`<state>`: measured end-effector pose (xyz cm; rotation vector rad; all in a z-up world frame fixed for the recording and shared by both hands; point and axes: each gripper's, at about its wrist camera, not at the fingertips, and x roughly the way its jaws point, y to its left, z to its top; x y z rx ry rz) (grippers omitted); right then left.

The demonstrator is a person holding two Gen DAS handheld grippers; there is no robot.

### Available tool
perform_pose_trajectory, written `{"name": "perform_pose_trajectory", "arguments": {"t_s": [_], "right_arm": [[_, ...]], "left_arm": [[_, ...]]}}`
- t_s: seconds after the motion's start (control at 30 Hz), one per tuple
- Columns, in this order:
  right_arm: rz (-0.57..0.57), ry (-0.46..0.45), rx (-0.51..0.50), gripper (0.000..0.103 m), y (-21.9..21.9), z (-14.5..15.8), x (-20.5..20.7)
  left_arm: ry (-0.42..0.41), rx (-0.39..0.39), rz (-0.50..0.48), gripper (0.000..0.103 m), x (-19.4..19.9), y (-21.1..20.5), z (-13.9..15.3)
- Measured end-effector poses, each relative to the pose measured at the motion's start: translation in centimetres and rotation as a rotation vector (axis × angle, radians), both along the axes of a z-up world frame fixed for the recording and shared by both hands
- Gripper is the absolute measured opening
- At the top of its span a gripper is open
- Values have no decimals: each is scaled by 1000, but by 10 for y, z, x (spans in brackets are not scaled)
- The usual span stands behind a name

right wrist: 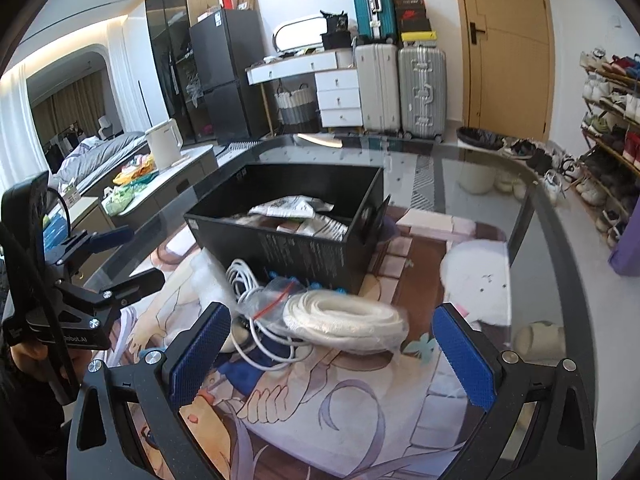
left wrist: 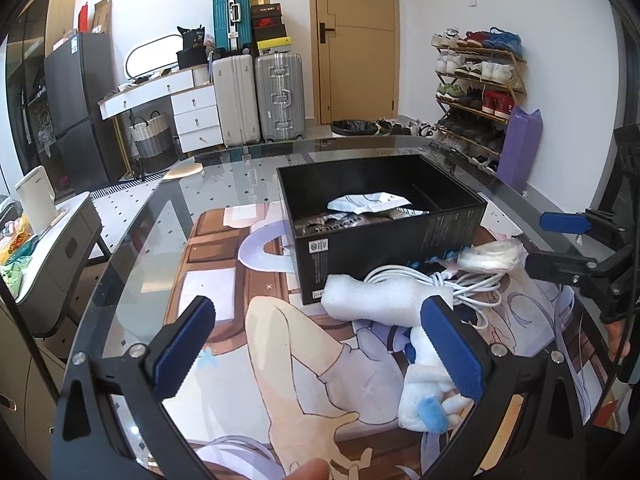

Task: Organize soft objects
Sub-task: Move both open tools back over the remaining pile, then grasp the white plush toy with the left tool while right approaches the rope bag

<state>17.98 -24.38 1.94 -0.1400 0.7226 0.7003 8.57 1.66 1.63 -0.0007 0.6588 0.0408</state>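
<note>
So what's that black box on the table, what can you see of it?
The black box is an open, lidless rectangular carton, seemingly cardboard, with small white print and a label on its sides. It sits upright on the glass table, over a printed mat. Inside lie white and printed packets. A foam piece and coiled white cables rest against its near side. Neither tongs touch it.
</note>
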Motion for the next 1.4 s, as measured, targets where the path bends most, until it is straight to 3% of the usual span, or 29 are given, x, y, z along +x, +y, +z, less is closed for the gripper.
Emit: {"name": "perform_pose_trajectory", "arguments": {"t_s": [0.43, 0.9, 1.13, 1.33, 1.4], "right_arm": [[16, 20, -51, 102, 6, -11, 1], [7, 21, -57, 102, 2, -10, 1], [-13, 44, -46, 102, -3, -14, 8], [-10, 74, -17, 102, 1, -19, 13], [-13, 84, -15, 102, 3, -22, 14]], "left_arm": [[42, -24, -55, 103, -1, -8, -6], [122, 28, -167, 103, -2, -35, -21], [161, 3, -187, 101, 0, -37, -28], [201, -1, -250, 74, -2, -45, -35], [214, -9, -263, 55, -2, -46, -37]]}}
